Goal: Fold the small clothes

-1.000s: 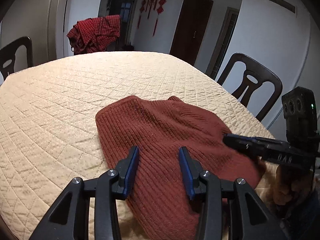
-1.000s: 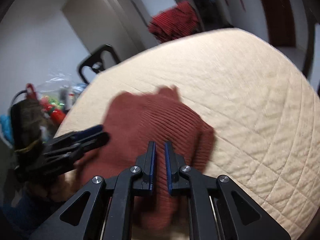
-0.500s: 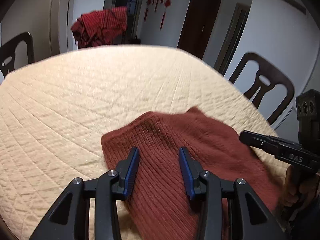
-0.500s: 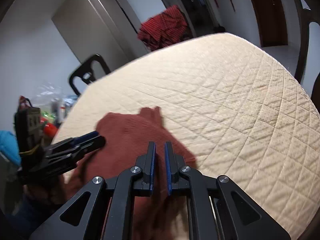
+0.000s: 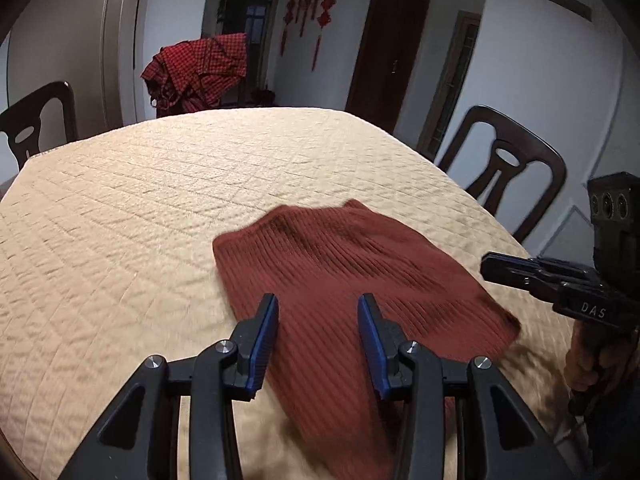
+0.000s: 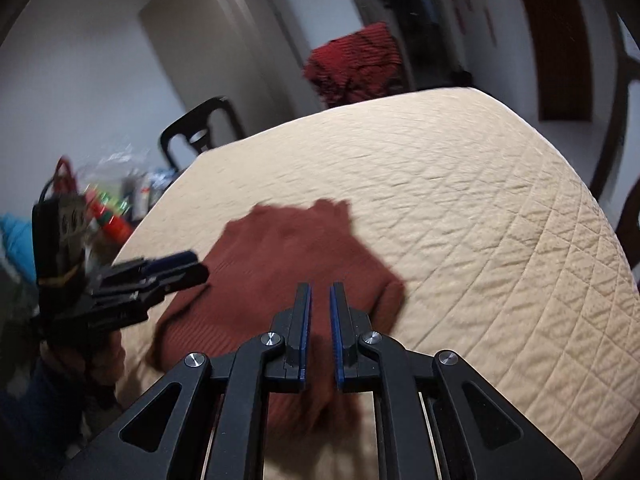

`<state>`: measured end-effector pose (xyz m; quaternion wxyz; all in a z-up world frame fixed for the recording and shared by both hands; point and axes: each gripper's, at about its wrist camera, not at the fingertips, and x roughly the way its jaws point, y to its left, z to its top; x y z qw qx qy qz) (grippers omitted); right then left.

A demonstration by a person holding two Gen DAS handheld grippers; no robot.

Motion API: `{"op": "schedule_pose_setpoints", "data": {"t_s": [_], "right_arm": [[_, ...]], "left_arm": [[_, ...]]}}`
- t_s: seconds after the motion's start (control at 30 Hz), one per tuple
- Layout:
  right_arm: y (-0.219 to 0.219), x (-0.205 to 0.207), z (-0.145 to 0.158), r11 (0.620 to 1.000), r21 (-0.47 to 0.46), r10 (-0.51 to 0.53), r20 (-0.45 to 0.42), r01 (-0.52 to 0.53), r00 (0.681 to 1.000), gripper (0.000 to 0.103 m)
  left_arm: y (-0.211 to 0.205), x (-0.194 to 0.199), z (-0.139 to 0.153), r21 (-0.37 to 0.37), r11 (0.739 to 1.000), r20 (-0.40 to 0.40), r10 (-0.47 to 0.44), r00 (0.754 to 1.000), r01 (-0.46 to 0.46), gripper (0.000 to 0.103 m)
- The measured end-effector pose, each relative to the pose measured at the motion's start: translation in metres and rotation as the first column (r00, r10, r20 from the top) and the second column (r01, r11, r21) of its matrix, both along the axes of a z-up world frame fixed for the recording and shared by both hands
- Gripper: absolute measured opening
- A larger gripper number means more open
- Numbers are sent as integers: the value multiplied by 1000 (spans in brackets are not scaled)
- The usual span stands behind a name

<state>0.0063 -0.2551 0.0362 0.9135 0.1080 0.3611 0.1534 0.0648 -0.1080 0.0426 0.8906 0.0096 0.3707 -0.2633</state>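
A rust-red ribbed knit garment (image 5: 352, 280) lies folded on the beige quilted table cover (image 5: 140, 208) near the front edge; it also shows in the right wrist view (image 6: 280, 272). My left gripper (image 5: 318, 312) is open and empty, hovering just above the garment's near left part. My right gripper (image 6: 320, 300) has its jaws almost together with a narrow gap and nothing between them, above the garment's near right part. It appears at the right of the left wrist view (image 5: 492, 266), beside the garment's right edge. The left gripper appears in the right wrist view (image 6: 192, 268).
Dark wooden chairs stand at the table's right (image 5: 508, 176) and far left (image 5: 36, 120). A red checked cloth (image 5: 196, 72) hangs beyond the far edge. Cluttered bags and bottles (image 6: 108, 204) sit left of the table in the right wrist view.
Both grippers have drawn back and risen from the garment. The right gripper now sits off the garment's right edge. The garment lies flatter, with its far edge straighter.
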Motion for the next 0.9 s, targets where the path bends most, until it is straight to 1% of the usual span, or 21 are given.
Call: {"op": "schedule_pose_setpoints", "data": {"t_s": [0.1, 0.2, 0.3, 0.33, 0.37, 0.6, 0.73, 0.83, 0.9], "right_arm": [[12, -19, 1, 998, -31, 47, 17, -47, 999, 9], [14, -28, -8, 996, -51, 68, -1, -68, 998, 9], [14, -24, -25, 996, -80, 37, -53, -41, 998, 9], [12, -23, -29, 997, -73, 34, -58, -38, 998, 6], [10, -22, -30, 997, -67, 29, -55, -33, 998, 6], [11, -23, -28, 997, -67, 19, -59, -23, 998, 6], [6, -26, -20, 1000, -24, 14, -52, -16, 999, 9], [5, -26, -14, 1000, -12, 9, -36, -10, 999, 10], [6, -26, -11, 1000, -9, 6, -27, -6, 1000, 13]], "left_arm": [[5, -23, 1, 6, 1000, 3, -25, 1000, 25, 44], [6, -40, -5, 18, 999, -2, -34, 999, 34, 32], [4, -45, -13, 43, 999, 4, -28, 1000, 28, 32], [4, -44, -14, 42, 999, 2, -24, 1000, 24, 32], [4, -43, -14, 35, 999, -1, -19, 1000, 19, 32], [1, -42, -16, 35, 999, -5, 7, 1000, -7, 33], [1, -42, -12, 30, 999, -13, 23, 1000, -23, 34], [0, -41, -9, 31, 999, -7, 41, 999, -41, 35], [0, -40, -6, 33, 998, 1, 56, 998, -56, 36]]}}
